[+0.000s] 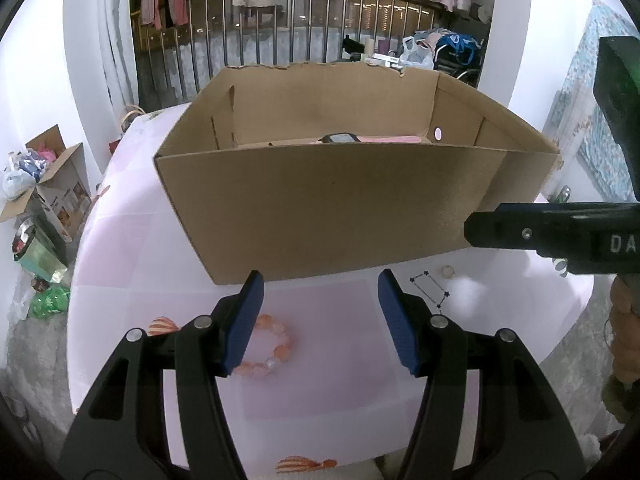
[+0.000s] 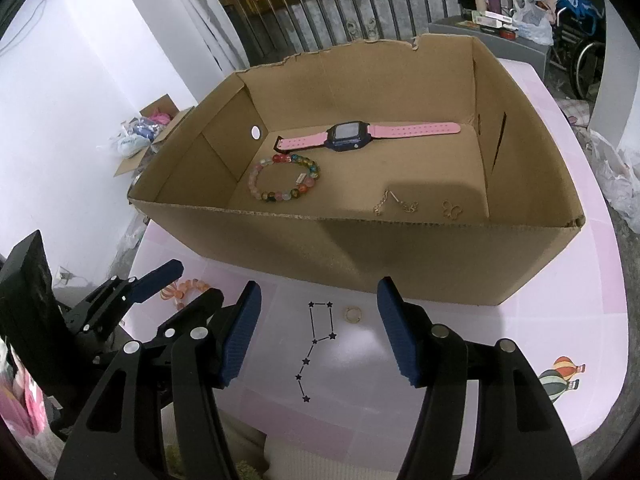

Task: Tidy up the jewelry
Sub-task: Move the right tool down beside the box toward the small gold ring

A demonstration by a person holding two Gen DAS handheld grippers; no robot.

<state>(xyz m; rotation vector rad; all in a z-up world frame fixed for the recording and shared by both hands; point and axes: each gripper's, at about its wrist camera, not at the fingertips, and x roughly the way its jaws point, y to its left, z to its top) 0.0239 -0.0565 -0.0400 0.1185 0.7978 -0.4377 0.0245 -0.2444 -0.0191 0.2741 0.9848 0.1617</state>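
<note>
Left gripper (image 1: 320, 322) jaws apart, empty; orange bead bracelet (image 1: 269, 347) on table (image 1: 120, 264) just beneath its left pad. Right gripper (image 2: 318, 330) likewise apart, empty; small ring (image 2: 353, 313) between and just ahead of its pads. Cardboard box (image 2: 400, 256) beyond both holds pink watch (image 2: 352, 136), multicolour bracelet (image 2: 285, 178), chain (image 2: 394, 203).

Open cardboard box (image 2: 400, 264) on the pink surface (image 2: 560, 320) holds pink-strap watch (image 2: 352, 136) lying flat, multicolour bead bracelet (image 2: 286, 178), gold chain (image 2: 394, 205), butterfly charm (image 2: 452, 209). Outside, by its near wall: orange bead bracelet (image 1: 272, 346), small ring (image 2: 353, 313).
</note>
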